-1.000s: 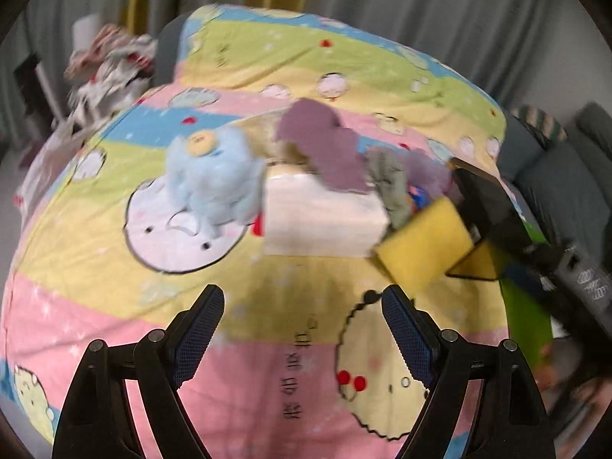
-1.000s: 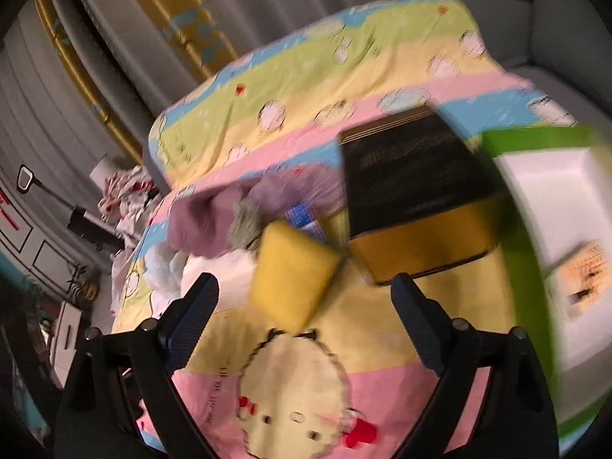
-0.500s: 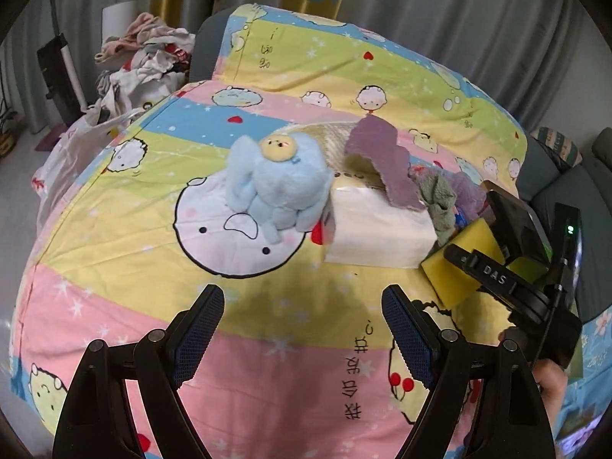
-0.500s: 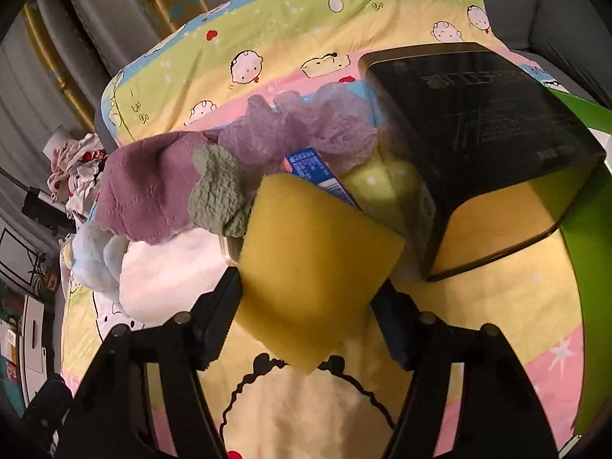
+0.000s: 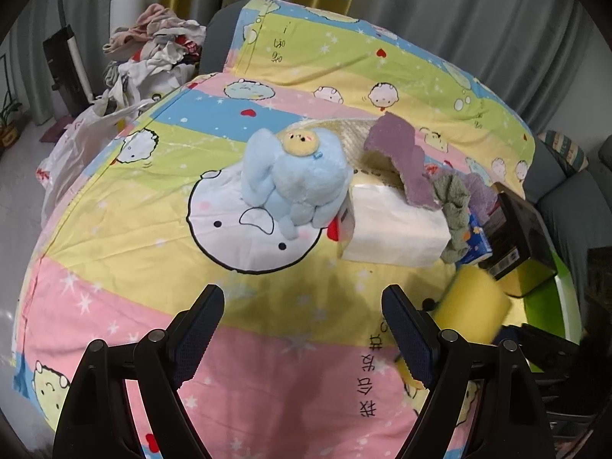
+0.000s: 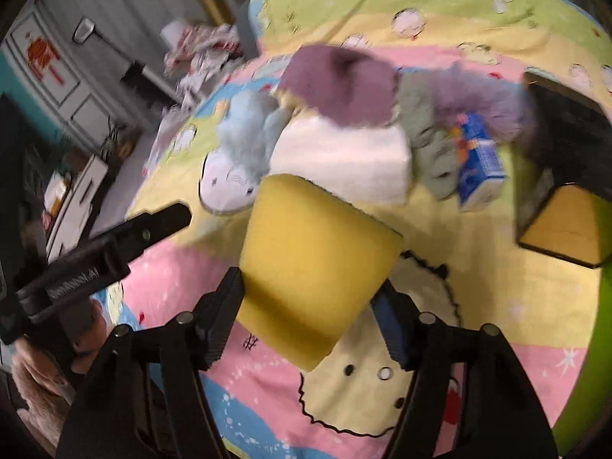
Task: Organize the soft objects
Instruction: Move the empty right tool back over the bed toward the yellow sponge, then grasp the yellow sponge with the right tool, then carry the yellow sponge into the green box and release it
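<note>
On the cartoon-print bedspread (image 5: pixel 114 229), my right gripper (image 6: pixel 308 287) holds a yellow sponge (image 6: pixel 313 248) between its pads, raised off the cover; its jaws are opening slightly. In the left wrist view the sponge (image 5: pixel 476 302) shows at the right. My left gripper (image 5: pixel 302 298) hangs open over the cover with nothing between its fingers. Beyond it sit a light-blue plush toy (image 5: pixel 298 187), a white tissue pack (image 5: pixel 394 229), a purple cloth (image 5: pixel 401 153) draped over the pack, and a crumpled green cloth (image 5: pixel 455 206).
A black-and-yellow box (image 5: pixel 524 237) and a small blue carton (image 5: pixel 476 237) lie at the right, with a green-rimmed tray edge (image 6: pixel 600 344) past them. A pile of clothes (image 5: pixel 153 49) sits beyond the bed's far left corner.
The right gripper has closed on the yellow sponge and carried it off the pile, toward the near side of the bed. The left gripper stayed open and shifted a little.
</note>
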Available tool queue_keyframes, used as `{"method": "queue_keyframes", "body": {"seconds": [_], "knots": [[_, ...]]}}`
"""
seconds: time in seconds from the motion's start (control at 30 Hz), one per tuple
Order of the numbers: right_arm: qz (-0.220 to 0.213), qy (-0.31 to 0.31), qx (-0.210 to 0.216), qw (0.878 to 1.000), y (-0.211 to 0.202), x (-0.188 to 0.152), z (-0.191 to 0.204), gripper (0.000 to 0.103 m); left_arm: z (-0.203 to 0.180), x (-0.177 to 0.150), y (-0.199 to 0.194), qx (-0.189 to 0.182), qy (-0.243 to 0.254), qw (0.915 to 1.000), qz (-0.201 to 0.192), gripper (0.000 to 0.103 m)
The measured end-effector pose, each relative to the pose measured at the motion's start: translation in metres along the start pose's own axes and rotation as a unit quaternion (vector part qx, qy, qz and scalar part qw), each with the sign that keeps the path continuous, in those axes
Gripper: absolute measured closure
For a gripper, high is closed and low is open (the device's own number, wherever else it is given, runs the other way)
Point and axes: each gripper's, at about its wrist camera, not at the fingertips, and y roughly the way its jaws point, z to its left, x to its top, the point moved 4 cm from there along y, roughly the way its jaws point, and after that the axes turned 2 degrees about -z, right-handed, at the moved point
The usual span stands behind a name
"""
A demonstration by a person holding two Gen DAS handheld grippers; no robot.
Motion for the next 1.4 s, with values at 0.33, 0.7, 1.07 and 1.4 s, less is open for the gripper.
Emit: {"method": "queue_keyframes", "body": {"seconds": [0.33, 0.7, 1.07, 1.4], "knots": [[-0.048, 0.058, -0.023, 0.997, -0.019, 0.003, -0.026, 0.011, -0.001, -0.008, 0.011, -0.013, -0.005, 0.9996, 0.025, 0.018], [-0.045, 0.176, 0.043, 0.982, -0.004, -0.003, -0.044, 0.041, -0.06, -0.04, 0.04, -0.115, 0.041, 0.9865, 0.109, 0.048], [-0.026, 0.195, 0.057, 0.979, 0.012, -0.008, -0.045, 0.063, -0.075, -0.042, 0.042, -0.13, 0.042, 0.9856, 0.1, 0.058], [-0.151, 0.155, 0.034, 0.976, -0.073, 0.003, -0.046, 0.061, -0.125, -0.029, -0.007, -0.201, 0.082, 0.9758, 0.024, 0.058]]}}
